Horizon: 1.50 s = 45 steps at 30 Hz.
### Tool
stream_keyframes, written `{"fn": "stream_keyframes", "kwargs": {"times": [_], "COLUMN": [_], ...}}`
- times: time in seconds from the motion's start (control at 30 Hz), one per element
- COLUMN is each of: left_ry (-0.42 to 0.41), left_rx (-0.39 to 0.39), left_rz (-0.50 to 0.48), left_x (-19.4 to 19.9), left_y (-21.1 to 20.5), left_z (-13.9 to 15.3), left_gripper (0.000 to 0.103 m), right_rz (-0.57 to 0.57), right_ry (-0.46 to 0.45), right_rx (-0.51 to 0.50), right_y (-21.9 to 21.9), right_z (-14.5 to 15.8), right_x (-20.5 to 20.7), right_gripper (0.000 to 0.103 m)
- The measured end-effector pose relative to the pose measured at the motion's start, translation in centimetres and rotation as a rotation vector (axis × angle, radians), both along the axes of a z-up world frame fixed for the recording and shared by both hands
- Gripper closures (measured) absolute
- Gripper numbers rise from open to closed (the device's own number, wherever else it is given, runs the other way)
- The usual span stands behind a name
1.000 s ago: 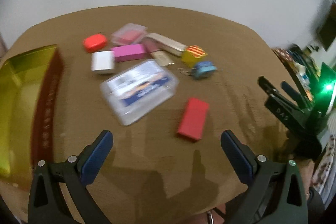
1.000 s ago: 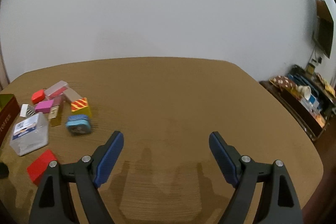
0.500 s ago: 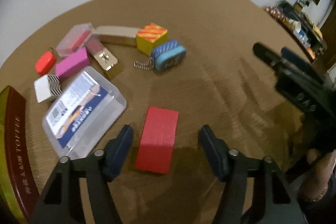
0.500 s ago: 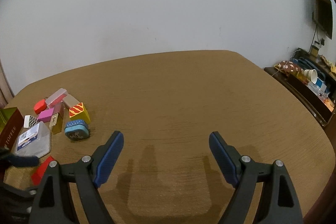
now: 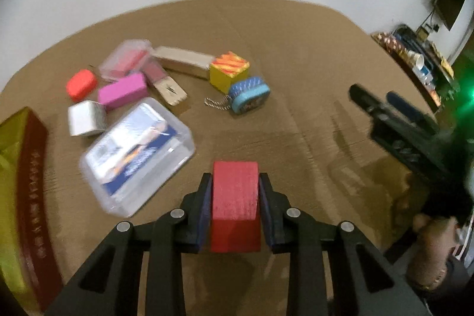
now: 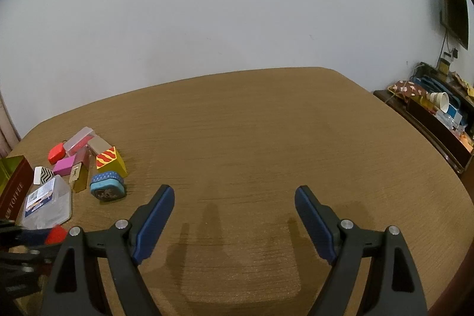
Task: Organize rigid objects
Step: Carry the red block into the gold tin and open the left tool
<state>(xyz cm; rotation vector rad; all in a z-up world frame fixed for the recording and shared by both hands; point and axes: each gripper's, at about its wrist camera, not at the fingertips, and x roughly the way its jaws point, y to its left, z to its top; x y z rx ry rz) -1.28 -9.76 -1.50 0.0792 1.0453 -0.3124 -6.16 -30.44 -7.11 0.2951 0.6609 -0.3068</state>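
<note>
A red block (image 5: 235,191) sits between the blue pads of my left gripper (image 5: 235,176), whose jaws are closing and press on both its sides. Behind it on the brown table (image 5: 296,49) lies a cluster: a clear plastic box (image 5: 136,150), a blue tin on a chain (image 5: 250,95), a yellow cube (image 5: 228,71), a pink block (image 5: 123,91), an orange-red oval piece (image 5: 80,83) and a silver block (image 5: 86,119). My right gripper (image 6: 234,190) stands open over bare table, to the right of the cluster.
A dark red and gold toffee tin (image 5: 26,168) stands at the table's left edge. A long beige box (image 5: 183,59) and a small clear case (image 5: 126,61) lie at the back of the cluster. A low cabinet with clutter (image 6: 438,114) stands beyond the table's right side.
My left gripper moved in over the red block and its jaws closed from wide apart onto the block's sides. The right gripper has stayed open and hardly shifted.
</note>
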Motion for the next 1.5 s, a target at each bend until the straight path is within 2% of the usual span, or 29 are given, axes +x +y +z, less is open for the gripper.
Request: {"fn": "stream_keyframes", "kwargs": {"times": [0.13,0.27,0.3,0.37,0.43,0.53,0.63,0.83,0.9,1.0,1.03,1.07,1.2,1.27,1.3,1.37,1.43,1.5], "left_ry": [-0.074,-0.093,-0.100,-0.079,-0.020,0.014,0.037,0.049,0.052,0.057,0.048,0.036,-0.048,-0.098,-0.129,-0.190,-0.223,-0.237], "left_rx": [0.015,0.061,0.101,0.175,0.195,0.260,0.279,0.371,0.365,0.341,0.349,0.350,0.273,0.249,0.243,0.262,0.264,0.214], "left_rz": [0.074,0.224,0.266,0.324,0.388,0.438,0.460,0.470,0.470,0.475,0.481,0.491,0.534,0.554,0.567,0.590,0.617,0.614], "left_x": [-2.1,-1.0,-0.2,1.9,3.8,6.0,7.0,8.3,8.7,8.7,8.4,8.0,5.5,3.5,2.0,-1.0,-4.0,-7.1], "left_y": [3.4,10.9,12.8,16.2,20.0,23.8,26.1,26.6,27.1,27.7,27.8,27.9,27.4,26.6,25.8,24.0,23.1,22.1], "left_z": [5.3,9.1,9.6,9.5,8.2,6.0,4.1,1.3,0.8,0.8,0.9,1.4,4.9,7.0,8.1,9.9,10.9,11.6], "left_gripper": [0.077,0.077,0.077,0.077,0.077,0.077,0.077,0.076,0.072,0.053,0.049,0.048,0.048,0.041,0.038,0.027,0.022,0.021], "right_rz": [0.005,0.006,0.005,0.004,0.004,0.009,0.017,0.027,0.029,0.030,0.032,0.037,0.069,0.128,0.181,0.310,0.441,0.534], "right_ry": [0.004,0.011,0.012,0.017,0.022,0.033,0.041,0.058,0.059,0.060,0.061,0.060,0.054,0.031,0.006,-0.038,-0.028,0.001], "right_rx": [-0.010,-0.013,-0.016,-0.024,-0.033,-0.038,-0.038,-0.052,-0.051,-0.053,-0.056,-0.058,-0.068,-0.063,-0.038,0.047,0.101,0.161], "right_y": [0.5,0.8,0.8,0.9,1.3,1.4,1.4,1.6,1.6,1.5,1.6,1.7,2.1,2.5,2.9,4.1,6.2,8.1], "right_z": [0.0,-0.1,-0.1,-0.1,-0.1,-0.2,-0.3,-0.3,-0.3,-0.3,-0.3,-0.3,-0.2,0.4,1.1,2.9,4.6,5.3], "right_x": [0.2,0.3,0.3,0.4,0.6,0.9,1.0,1.4,1.4,1.4,1.4,1.4,1.5,1.4,1.2,1.1,1.9,3.2], "right_gripper": [0.017,0.017,0.017,0.017,0.017,0.017,0.017,0.017,0.017,0.017,0.017,0.017,0.017,0.017,0.017,0.017,0.017,0.017]}}
